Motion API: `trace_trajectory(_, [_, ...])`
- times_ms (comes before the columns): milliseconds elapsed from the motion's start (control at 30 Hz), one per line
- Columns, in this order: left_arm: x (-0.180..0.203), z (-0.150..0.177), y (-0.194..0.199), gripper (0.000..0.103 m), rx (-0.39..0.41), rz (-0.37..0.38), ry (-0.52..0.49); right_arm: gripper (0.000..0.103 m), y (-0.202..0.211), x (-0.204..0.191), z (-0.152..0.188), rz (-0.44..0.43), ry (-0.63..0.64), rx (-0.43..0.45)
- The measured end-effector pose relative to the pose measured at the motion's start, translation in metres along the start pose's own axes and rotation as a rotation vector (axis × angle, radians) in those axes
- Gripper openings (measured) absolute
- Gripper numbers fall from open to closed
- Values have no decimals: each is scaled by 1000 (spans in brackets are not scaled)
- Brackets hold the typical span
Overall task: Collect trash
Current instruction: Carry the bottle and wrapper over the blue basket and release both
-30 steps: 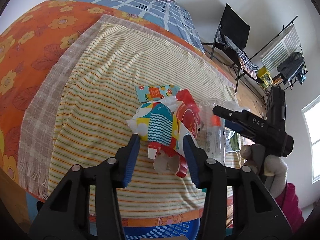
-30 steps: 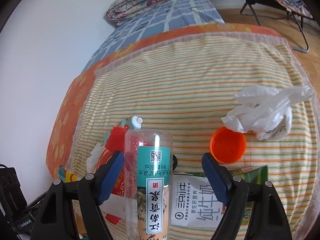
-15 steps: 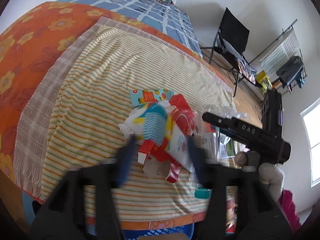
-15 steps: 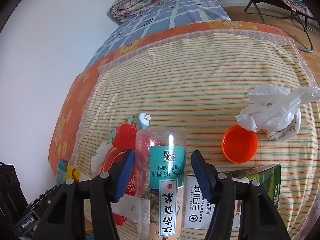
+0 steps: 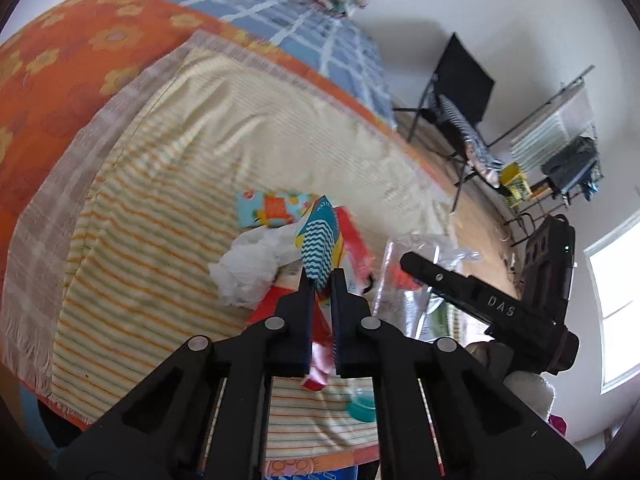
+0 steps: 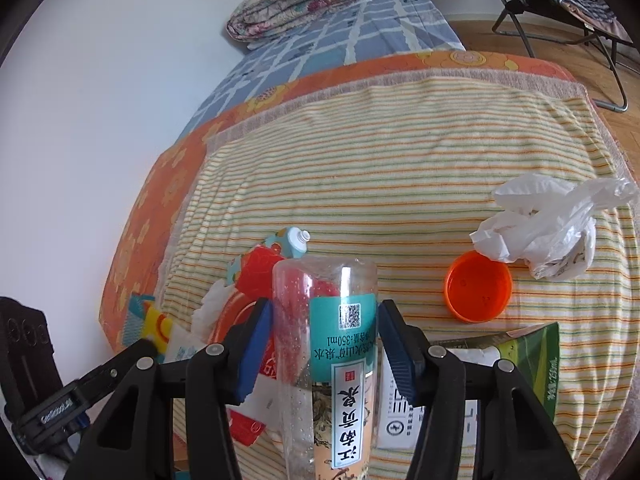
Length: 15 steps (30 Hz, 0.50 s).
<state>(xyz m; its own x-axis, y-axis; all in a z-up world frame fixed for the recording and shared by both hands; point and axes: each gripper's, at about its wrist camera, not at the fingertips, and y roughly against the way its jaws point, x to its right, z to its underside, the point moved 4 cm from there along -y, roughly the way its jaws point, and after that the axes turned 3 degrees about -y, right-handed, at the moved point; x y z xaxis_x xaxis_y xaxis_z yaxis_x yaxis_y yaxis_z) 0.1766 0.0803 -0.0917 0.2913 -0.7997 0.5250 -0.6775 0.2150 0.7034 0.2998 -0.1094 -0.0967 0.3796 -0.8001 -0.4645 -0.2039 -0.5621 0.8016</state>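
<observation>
Left gripper [image 5: 321, 285]: jaws had just snapped together, pinching the colourful wrapper [image 5: 318, 250] near the striped blanket's [image 6: 400, 168] near edge.
Right gripper [image 6: 325, 334]: narrowed onto the plastic bottle [image 6: 326, 344], pads touching.
Meaning: both pieces seemed ready to lift.

White walls [image 5: 500, 20], wooden floor [image 6: 560, 52], black folding chair [image 5: 460, 92], bright window [image 5: 616, 284].

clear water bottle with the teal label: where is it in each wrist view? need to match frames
Left wrist: the clear bottle lies right of centre, blurred, partly behind the right gripper.
Right wrist: the bottle fills the bottom centre, between that gripper's blue fingers.
Shared landmark: the red and white wrapper, just left of the bottle in both views, on the striped blanket.
</observation>
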Motion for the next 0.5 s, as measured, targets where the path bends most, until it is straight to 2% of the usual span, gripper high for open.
trace_trajectory(233, [35, 5, 43, 3, 67, 55, -156, 56, 44, -15, 12, -15, 73, 69])
trace_trajectory(500, [67, 32, 98, 3, 118, 104, -315, 56, 97, -49, 42, 7, 210, 172])
